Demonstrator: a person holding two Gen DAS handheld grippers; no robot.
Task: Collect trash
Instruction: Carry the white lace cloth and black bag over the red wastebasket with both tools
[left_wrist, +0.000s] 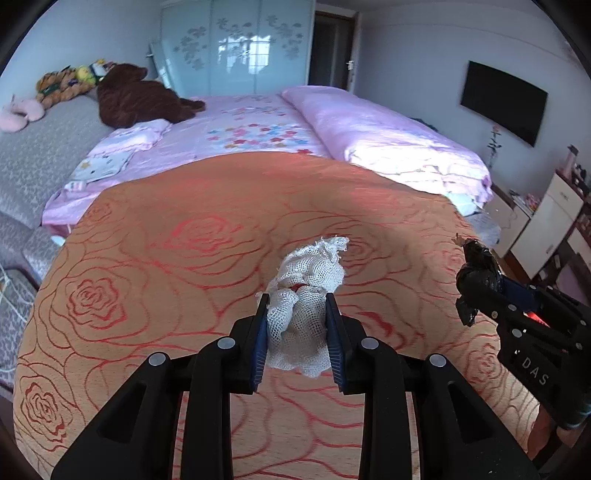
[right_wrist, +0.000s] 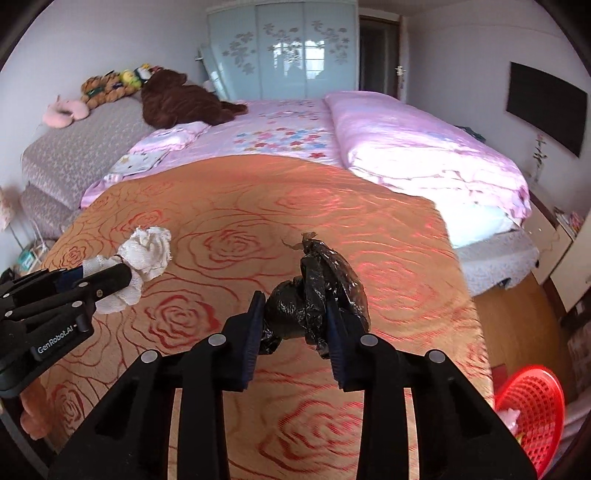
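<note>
My left gripper (left_wrist: 297, 301) is shut on a crumpled white gauze cloth (left_wrist: 306, 291) and holds it above the orange rose-patterned blanket (left_wrist: 166, 258). The same cloth (right_wrist: 147, 254) shows at the left of the right wrist view, in the left gripper (right_wrist: 127, 277). My right gripper (right_wrist: 295, 306) is shut on a crumpled black plastic bag (right_wrist: 321, 284), also held above the blanket (right_wrist: 221, 206). In the left wrist view the right gripper (left_wrist: 476, 295) appears at the right edge with the black bag (left_wrist: 478, 269) in it.
A red mesh basket (right_wrist: 532, 410) stands on the floor at the lower right. Beyond the blanket lies a pink bed (left_wrist: 258, 129) with a folded quilt (right_wrist: 417, 140) and plush toys (left_wrist: 136, 96). A cabinet (left_wrist: 550, 218) and a wall TV (left_wrist: 502, 101) are at the right.
</note>
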